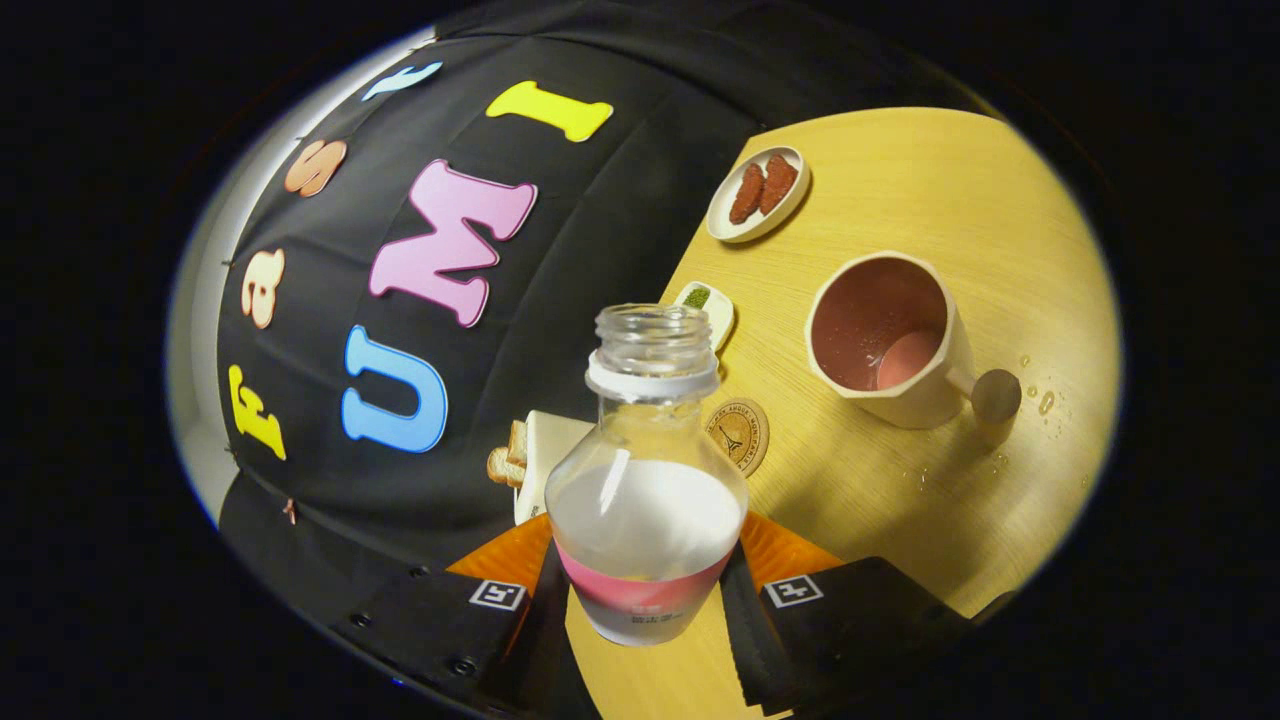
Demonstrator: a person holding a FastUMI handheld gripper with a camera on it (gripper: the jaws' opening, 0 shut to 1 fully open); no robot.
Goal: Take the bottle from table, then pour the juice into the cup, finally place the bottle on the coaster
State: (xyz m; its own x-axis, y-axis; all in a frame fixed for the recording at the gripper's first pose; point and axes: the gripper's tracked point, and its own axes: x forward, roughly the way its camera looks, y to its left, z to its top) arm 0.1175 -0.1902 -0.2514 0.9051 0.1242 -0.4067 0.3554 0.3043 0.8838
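Your claw (645,590) is clamped on the bottle (645,490), one finger pressed against each side of its lower body near the pink label band. The bottle stands between the fingers with its open neck pointing away from you. The cap is off and white liquid fills roughly the lower half.

The whole view is rolled, so the surface (900,500) appears tilted. The cup (885,340) sits beyond the fingers and to the right, its mouth facing you, with some pale liquid at its bottom. Judge from this that pouring is at least partly done. The coaster (738,432), a round disc with a printed emblem, lies just behind the bottle, between it and the cup, and is partly hidden by the bottle's shoulder.

Risks from here:
- The bottle is uncapped. Any quick roll of your wrist may spill liquid onto the surface. Droplets (1045,403) already lie to the right of the cup's handle.
- The coaster is small and partly hidden. Lowering without a clear line may set the bottle on its edge and tip it.
- A small dish (706,305) with green contents stands just beyond the coaster, a white plate with toast (535,455) to its left, and a plate with red pieces (758,193) farther off. Keep your swing clear of them.
- The grip is low on a smooth, rounded body. Do not loosen it until the base is flat on the coaster.
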